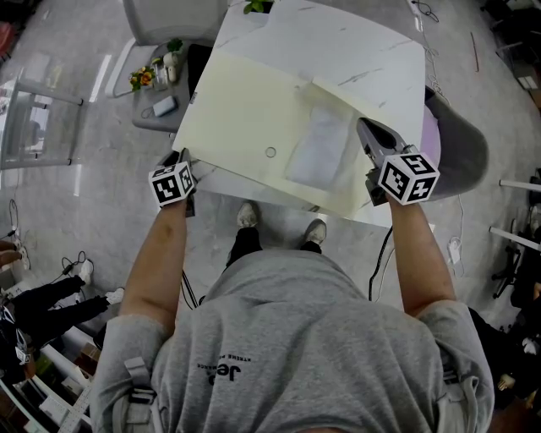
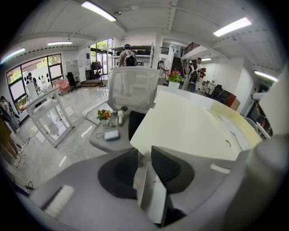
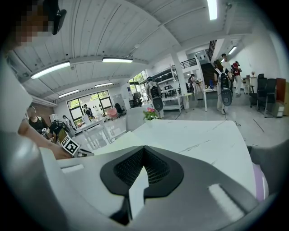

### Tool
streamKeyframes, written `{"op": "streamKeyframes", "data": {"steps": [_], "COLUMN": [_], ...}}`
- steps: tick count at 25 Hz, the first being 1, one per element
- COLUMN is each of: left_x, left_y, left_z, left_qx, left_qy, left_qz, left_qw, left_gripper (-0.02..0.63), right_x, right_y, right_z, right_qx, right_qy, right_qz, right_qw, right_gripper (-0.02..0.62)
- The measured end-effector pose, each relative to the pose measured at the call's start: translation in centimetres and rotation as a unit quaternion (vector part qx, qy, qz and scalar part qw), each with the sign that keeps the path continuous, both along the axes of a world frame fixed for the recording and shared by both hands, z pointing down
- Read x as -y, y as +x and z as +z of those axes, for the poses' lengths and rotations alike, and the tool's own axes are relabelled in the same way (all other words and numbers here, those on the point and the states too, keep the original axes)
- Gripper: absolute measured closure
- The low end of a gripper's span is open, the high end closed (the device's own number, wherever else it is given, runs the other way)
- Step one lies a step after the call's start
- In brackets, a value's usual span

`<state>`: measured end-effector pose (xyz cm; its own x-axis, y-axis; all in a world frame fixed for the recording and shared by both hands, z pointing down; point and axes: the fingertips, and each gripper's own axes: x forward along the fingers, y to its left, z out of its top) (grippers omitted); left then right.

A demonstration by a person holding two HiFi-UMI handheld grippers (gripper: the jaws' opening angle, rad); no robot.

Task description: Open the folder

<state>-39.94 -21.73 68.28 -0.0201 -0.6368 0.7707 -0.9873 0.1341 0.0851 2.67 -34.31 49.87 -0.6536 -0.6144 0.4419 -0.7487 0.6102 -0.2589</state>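
Observation:
A cream folder [image 1: 245, 118] lies on the white marble table [image 1: 355, 42], reaching over the near edge. A button clasp [image 1: 270, 152] sits near its front edge. Its right part, with a clear pocket [image 1: 317, 148], is raised along a fold. My left gripper [image 1: 184, 161] is shut on the folder's near left corner; in the left gripper view a thin sheet edge [image 2: 146, 189] runs between the pads of this gripper [image 2: 144, 167], with the folder [image 2: 189, 126] stretching ahead. My right gripper [image 1: 369, 135] is shut on the raised right edge; a sheet [image 3: 137, 191] is pinched in its jaws [image 3: 142, 167].
A grey chair [image 1: 161, 17] stands at the table's far left. Beside it is a low side table [image 1: 156, 118] with flowers [image 1: 139, 78] and a small device [image 1: 163, 106]. Another chair [image 1: 461, 152] is close on the right. A plant [image 1: 258, 7] sits at the table's far edge.

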Motion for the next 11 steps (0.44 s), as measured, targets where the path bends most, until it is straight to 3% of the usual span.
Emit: {"op": "streamKeyframes", "data": {"steps": [11], "left_x": [-0.07], "left_y": [0.13], "left_z": [0.06], "left_qx": [-0.002], "left_qy": [0.002], "left_qz": [0.0], "left_qw": [1.0], "left_gripper": [0.506], "right_x": [0.0], "right_y": [0.04], "right_z": [0.0], "right_qx": [-0.001], "right_qy": [0.001], "right_qz": [-0.002], "right_qw": [1.0], "right_gripper": [0.597]}}
